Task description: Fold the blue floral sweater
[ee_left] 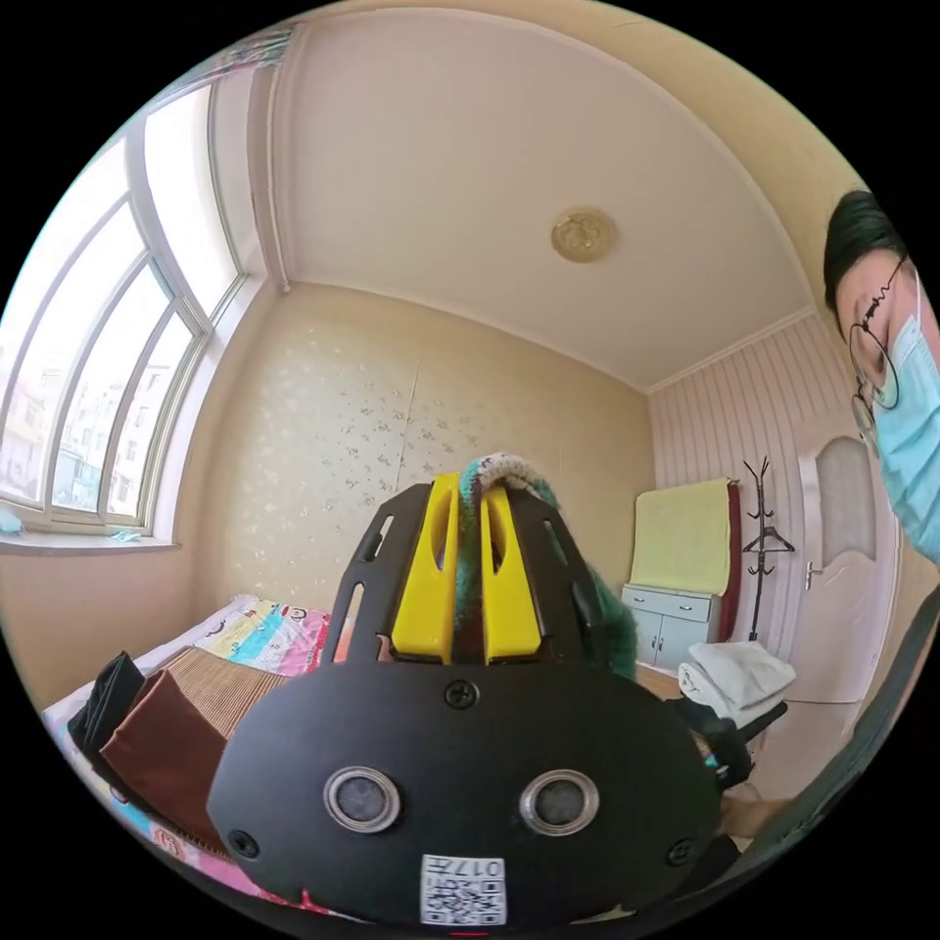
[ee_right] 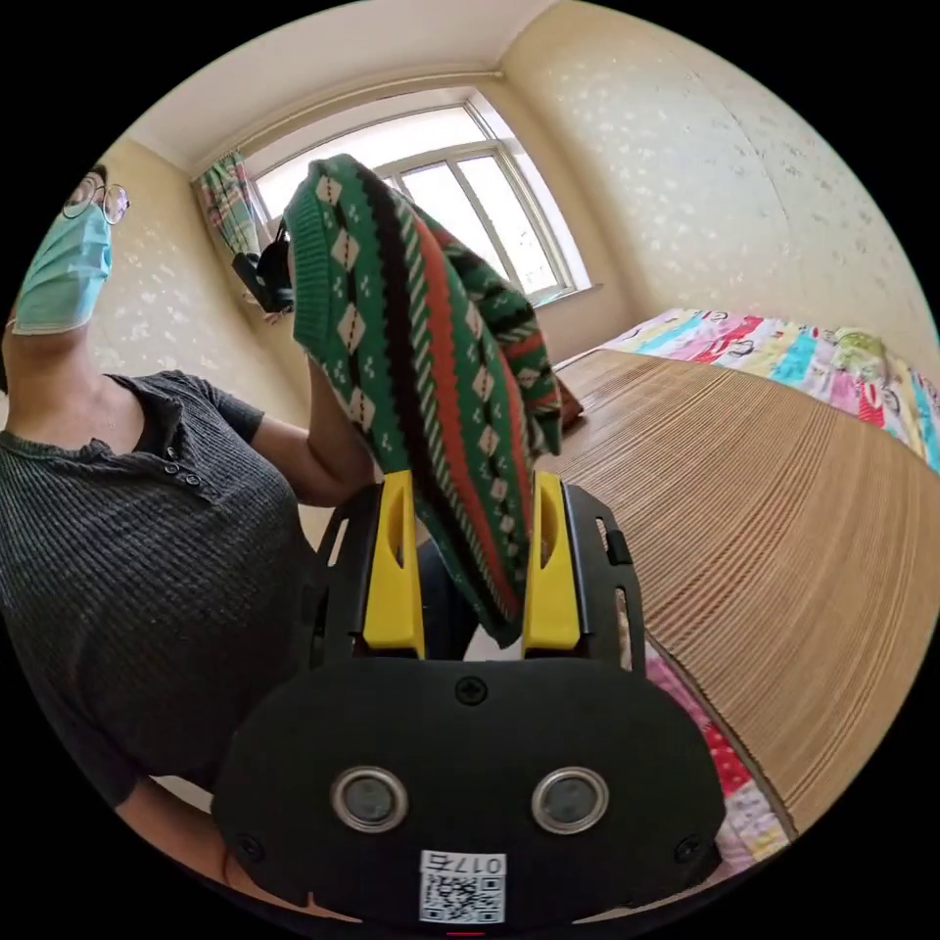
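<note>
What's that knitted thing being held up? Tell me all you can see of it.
The sweater is a thick knit, green with red, black and white bands of diamond patterning and a ribbed edge. It hangs in the air, bunched, above the woven mat. The left hand-held gripper pinches a fold of it; its lower part dangles between the open jaws of the right hand-held gripper.

left gripper (ee_left: 468, 568) jaws clamped, right gripper (ee_right: 472, 563) jaws apart
</note>
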Motion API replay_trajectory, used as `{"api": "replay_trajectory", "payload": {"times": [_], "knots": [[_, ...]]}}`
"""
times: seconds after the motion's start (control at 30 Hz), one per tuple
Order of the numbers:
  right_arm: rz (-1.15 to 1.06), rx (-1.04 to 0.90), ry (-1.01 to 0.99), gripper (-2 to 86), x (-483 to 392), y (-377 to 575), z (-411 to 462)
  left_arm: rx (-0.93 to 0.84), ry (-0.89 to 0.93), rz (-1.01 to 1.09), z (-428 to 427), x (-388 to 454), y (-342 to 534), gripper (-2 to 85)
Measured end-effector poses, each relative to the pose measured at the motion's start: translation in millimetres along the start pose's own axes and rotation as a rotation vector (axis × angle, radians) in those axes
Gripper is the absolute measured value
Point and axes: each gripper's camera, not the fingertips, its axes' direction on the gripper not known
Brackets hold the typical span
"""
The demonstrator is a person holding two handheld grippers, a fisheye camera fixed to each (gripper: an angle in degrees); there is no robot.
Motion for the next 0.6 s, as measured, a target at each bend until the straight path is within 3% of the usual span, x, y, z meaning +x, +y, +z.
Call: {"api": "replay_trajectory", "payload": {"times": [0.1, 0.2, 0.27, 0.37, 0.47, 0.6], "knots": [[0.01, 0.026, -0.094, 19.9, -22, 15, 51, -0.03, -0.028, -0.007, 10, 4, -3, 3.5], [-0.041, -0.08, -0.082, 21.9, -60, 5, 89, -0.046, -0.049, -0.026, 22, 10, -3, 3.5], [-0.041, -0.138, 0.005, 20.0, -83, -3, 104, -0.044, -0.049, -0.04, 28, 13, -3, 3.5], [-0.016, -0.271, 0.255, 8.4, -97, -7, 124, -0.048, -0.055, -0.057, 33, 11, -5, 3.6], [0.065, -0.204, 0.493, 4.9, -89, -9, 81, -0.049, -0.049, -0.03, 25, -1, -10, 3.7], [0.202, 0.08, 0.72, 4.5, -98, -21, -58, -0.113, 0.256, 0.084, 5, -30, -27, 3.8]]}}
